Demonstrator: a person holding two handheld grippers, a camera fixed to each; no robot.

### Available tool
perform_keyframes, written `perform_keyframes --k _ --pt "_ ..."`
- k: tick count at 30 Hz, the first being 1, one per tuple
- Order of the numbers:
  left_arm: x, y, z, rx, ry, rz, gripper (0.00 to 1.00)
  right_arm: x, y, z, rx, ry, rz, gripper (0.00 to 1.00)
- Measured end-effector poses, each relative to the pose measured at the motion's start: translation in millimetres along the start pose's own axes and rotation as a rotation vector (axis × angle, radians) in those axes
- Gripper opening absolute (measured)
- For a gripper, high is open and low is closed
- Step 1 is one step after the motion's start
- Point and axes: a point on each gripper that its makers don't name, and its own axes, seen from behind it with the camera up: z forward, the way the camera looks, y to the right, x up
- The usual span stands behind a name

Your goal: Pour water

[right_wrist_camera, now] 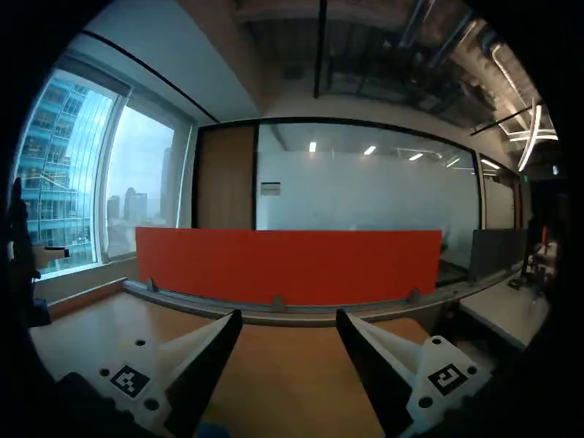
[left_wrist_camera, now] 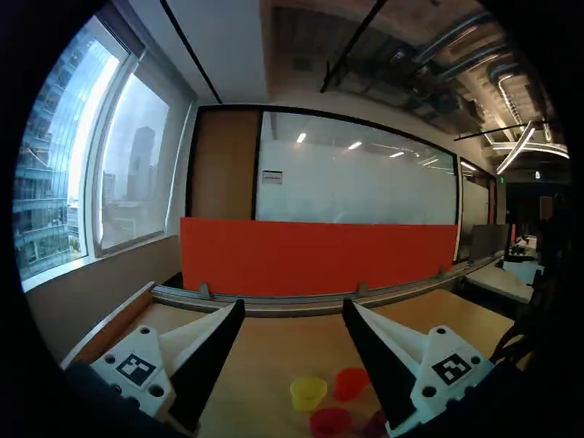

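In the left gripper view my left gripper is open above a wooden desk, nothing between its fingers. Below it on the desk stand small plastic cups: a yellow cup, an orange cup, a red cup and a dark pink one cut off by the finger. In the right gripper view my right gripper is open and empty over bare desk wood. A bit of something blue peeks in at the bottom edge. The other gripper's dark edge shows far left.
An orange divider panel runs along the desk's far edge, with a metal rail in front of it. Windows are on the left. More desks lie to the right, and a frosted glass wall stands behind.
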Motion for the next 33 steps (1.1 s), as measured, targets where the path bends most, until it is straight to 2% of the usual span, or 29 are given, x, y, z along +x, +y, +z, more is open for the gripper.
perform_keyframes --k 9,15,24,33 --pt "2.4 15.8 1.9 -0.101 -0.006 -0.025 0.99 4.6 -24.5 -4.4 0.153 -0.003 0.009 0.99" --pt "1.9 25.1 2.2 -0.167 -0.011 -0.021 0.99 11.9 -42.2 -11.9 0.252 0.002 0.009 0.99" --pt "-2.6 31.1 2.0 -0.205 -0.031 -0.014 0.99 18.1 -60.3 -18.7 0.328 0.009 -0.004 0.99" --pt "0.5 48.6 -2.5 -0.277 -0.036 -0.001 0.99 23.8 -76.1 -23.9 0.402 0.007 -0.005 0.99"
